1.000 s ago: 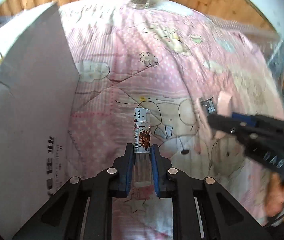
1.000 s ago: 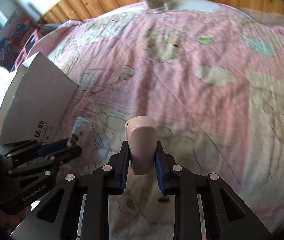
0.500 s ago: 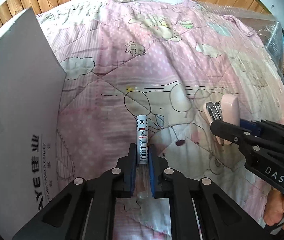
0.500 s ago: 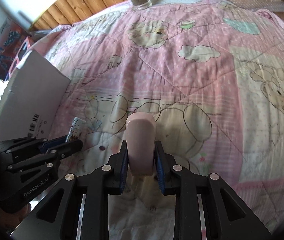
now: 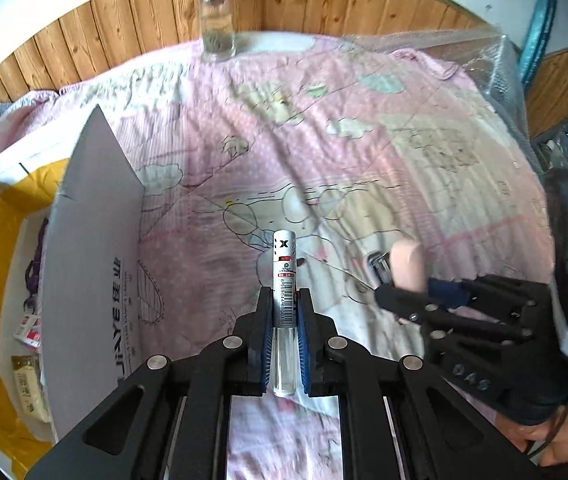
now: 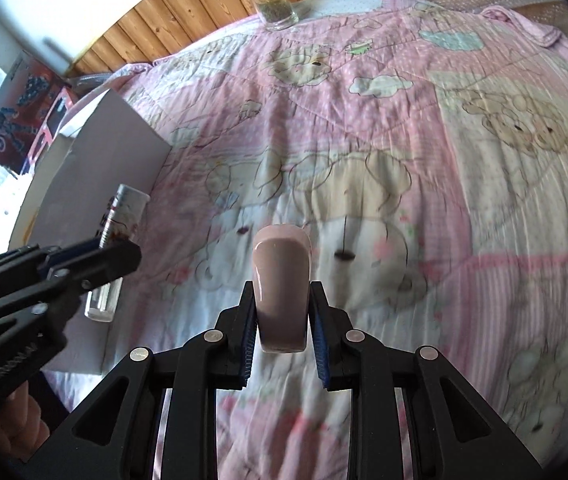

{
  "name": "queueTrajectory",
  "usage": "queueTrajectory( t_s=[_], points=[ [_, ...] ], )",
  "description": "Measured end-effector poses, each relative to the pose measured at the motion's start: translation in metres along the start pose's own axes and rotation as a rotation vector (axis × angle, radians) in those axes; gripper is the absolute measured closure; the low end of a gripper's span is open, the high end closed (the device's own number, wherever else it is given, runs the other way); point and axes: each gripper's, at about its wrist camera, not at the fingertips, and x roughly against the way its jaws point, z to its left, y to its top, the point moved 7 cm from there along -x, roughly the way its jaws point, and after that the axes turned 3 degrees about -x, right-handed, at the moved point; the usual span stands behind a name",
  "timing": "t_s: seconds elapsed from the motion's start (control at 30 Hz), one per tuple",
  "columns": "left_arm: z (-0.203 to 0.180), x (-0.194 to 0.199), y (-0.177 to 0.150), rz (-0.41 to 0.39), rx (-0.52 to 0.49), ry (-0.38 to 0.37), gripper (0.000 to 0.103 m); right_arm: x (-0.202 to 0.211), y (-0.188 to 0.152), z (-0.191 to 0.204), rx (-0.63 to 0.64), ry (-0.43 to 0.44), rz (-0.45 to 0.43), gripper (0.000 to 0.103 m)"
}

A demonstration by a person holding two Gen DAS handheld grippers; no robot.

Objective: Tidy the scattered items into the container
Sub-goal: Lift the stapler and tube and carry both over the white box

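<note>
My left gripper (image 5: 283, 300) is shut on a slim white tube with a barcode and clear lower end (image 5: 284, 276), held above the pink quilt. The same tube (image 6: 122, 216) shows in the right wrist view, clamped by the left gripper (image 6: 104, 256). My right gripper (image 6: 282, 300) is shut on a pale pink stapler (image 6: 282, 280), whose metal underside (image 5: 404, 266) shows in the left wrist view to the right of the tube. A white cardboard box (image 5: 96, 248) lined with yellow plastic stands at the left, its flap upright, with small packets inside (image 5: 28, 328).
A glass jar with a grey lid (image 5: 215, 16) stands at the quilt's far edge by a wooden wall. Bubble wrap (image 5: 500, 64) covers the far right corner. A colourful toy box (image 6: 24, 104) lies beyond the cardboard box. A hand (image 5: 544, 440) holds the right gripper.
Both grippers have lifted higher off the quilt, each holding its item. The box interior has come into the left wrist view, and the jar and wooden wall show more fully.
</note>
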Motion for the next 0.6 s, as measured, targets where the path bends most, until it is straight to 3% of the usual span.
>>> queueTrajectory(
  t_s=[0.17, 0.6],
  points=[
    [-0.01, 0.005, 0.0, -0.022, -0.014, -0.021, 0.092, 0.01, -0.016, 0.009, -0.004, 0.003, -0.008, 0.077],
    [-0.012, 0.062, -0.038, -0.053, -0.039, -0.057, 0.092, 0.041, -0.059, 0.035, -0.018, 0.039, -0.038, 0.077]
  ],
)
